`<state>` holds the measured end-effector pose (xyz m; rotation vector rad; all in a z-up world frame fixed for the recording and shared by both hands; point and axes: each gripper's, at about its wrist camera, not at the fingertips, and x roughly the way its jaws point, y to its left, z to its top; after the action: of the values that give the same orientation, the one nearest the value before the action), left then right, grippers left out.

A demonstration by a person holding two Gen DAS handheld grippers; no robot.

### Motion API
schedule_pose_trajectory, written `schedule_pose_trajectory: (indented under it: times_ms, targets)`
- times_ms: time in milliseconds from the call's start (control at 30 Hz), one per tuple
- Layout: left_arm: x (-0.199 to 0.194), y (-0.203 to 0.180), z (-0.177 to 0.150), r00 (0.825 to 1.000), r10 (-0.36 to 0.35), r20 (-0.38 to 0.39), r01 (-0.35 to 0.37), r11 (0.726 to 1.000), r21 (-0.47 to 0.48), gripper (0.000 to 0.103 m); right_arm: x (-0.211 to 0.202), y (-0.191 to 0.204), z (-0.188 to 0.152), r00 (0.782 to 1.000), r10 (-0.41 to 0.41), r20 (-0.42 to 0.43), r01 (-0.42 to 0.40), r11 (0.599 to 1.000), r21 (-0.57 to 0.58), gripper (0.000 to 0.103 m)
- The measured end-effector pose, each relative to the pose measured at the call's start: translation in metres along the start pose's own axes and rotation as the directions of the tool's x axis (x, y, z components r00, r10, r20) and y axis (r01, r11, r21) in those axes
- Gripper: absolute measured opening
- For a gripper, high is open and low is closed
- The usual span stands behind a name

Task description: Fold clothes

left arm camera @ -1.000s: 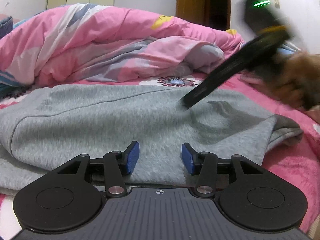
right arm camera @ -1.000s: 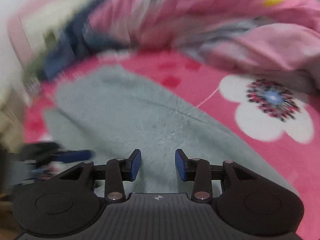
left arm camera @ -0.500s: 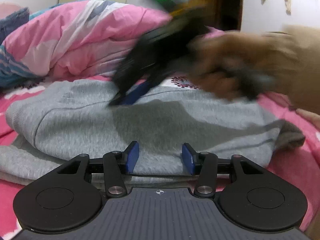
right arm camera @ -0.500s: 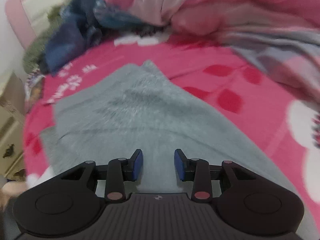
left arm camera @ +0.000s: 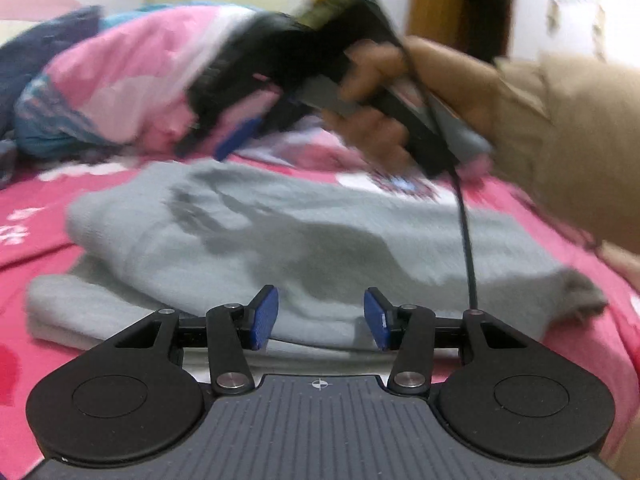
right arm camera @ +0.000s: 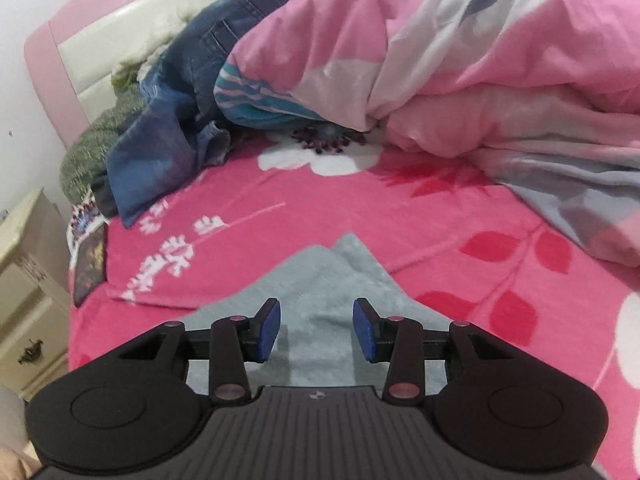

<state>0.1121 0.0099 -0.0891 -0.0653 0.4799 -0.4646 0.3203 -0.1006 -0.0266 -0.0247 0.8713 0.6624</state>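
**Grey sweatshirt folded on pink bed, both grippers clear of it**

Bed point(right arm camera: 280, 220): pink sheet with white flowers, red leaves and white lettering, filling most of both views. Pale headboard point(right arm camera: 80, 60) with pink frame at far left in the right wrist view.

Duvet point(right arm camera: 460, 60): bunched heap, pink with grey, white and teal patches, at the far side of the bed.

Grey sweatshirt point(left arm camera: 320, 248): lying flat on the sheet, in folded layers, upper layer over a lower one that sticks out at the near left edge. Ribbed cuff or hem at the right end. One corner point(right arm camera: 332, 272) shown in the right wrist view, pointing away toward the duvet.

Jeans point(right arm camera: 192, 92): crumpled blue denim against the headboard, beside a green knitted item point(right arm camera: 92, 148).

Bedside cabinet point(right arm camera: 24, 280): cream, off the left edge of the bed.

Sleeve point(left arm camera: 580, 140): tan, entering from the right in the left wrist view; hand point(left arm camera: 384, 92) wrapped round the handle of the right gripper point(left arm camera: 224, 136), blurred, raised above the far part of the sweatshirt and not touching it.

Right gripper in its own view point(right arm camera: 316, 330): jaws opening, blue pads apart, only the sweatshirt corner seen beyond the gap, nothing pinched.

Left gripper point(left arm camera: 320, 318): jaws spread, nothing between the pads, at the sweatshirt's near edge.

Black cable point(left arm camera: 466, 240): hanging from the right gripper's handle.
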Motion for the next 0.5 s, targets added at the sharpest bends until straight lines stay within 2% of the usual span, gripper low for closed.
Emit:
schedule_pose_trajectory:
  times_ms: [100, 200, 300, 367, 467, 500]
  targets:
    - [-0.001, 0.019, 0.002, 1.0, 0.023, -0.013, -0.024, 0.996, -0.086, 0.047, 0.003, 0.025, -0.005, 0.998, 0.06, -0.03, -0.063, 0.994, -0.085, 0.043]
    - [0.004, 0.025, 0.0, 0.999, 0.013, -0.05, -0.019, 0.993, -0.115, 0.047, 0.011, 0.071, -0.016, 0.995, 0.049, -0.087, -0.072, 0.958, -0.279, 0.043]
    - [0.002, 0.013, -0.003, 0.999, 0.033, -0.042, -0.035, 0.998, -0.05, 0.049, 0.032, 0.118, -0.034, 0.992, -0.06, -0.115, -0.002, 0.878, -0.478, 0.083]
    - [0.004, 0.008, -0.004, 0.998, 0.041, -0.041, -0.042, 0.999, -0.024, 0.049, 0.047, 0.141, -0.048, 0.983, -0.152, -0.099, 0.067, 0.809, -0.584, 0.083]
    - [0.005, 0.006, -0.006, 0.998, 0.051, -0.039, -0.051, 0.999, 0.002, 0.05, 0.063, 0.155, -0.065, 0.958, -0.285, -0.014, 0.2, 0.705, -0.68, 0.079]
    - [0.005, 0.006, -0.006, 0.998, 0.049, -0.04, -0.049, 0.999, 0.001, 0.05, 0.063, 0.153, -0.066, 0.956, -0.293, -0.001, 0.216, 0.708, -0.673, 0.073]
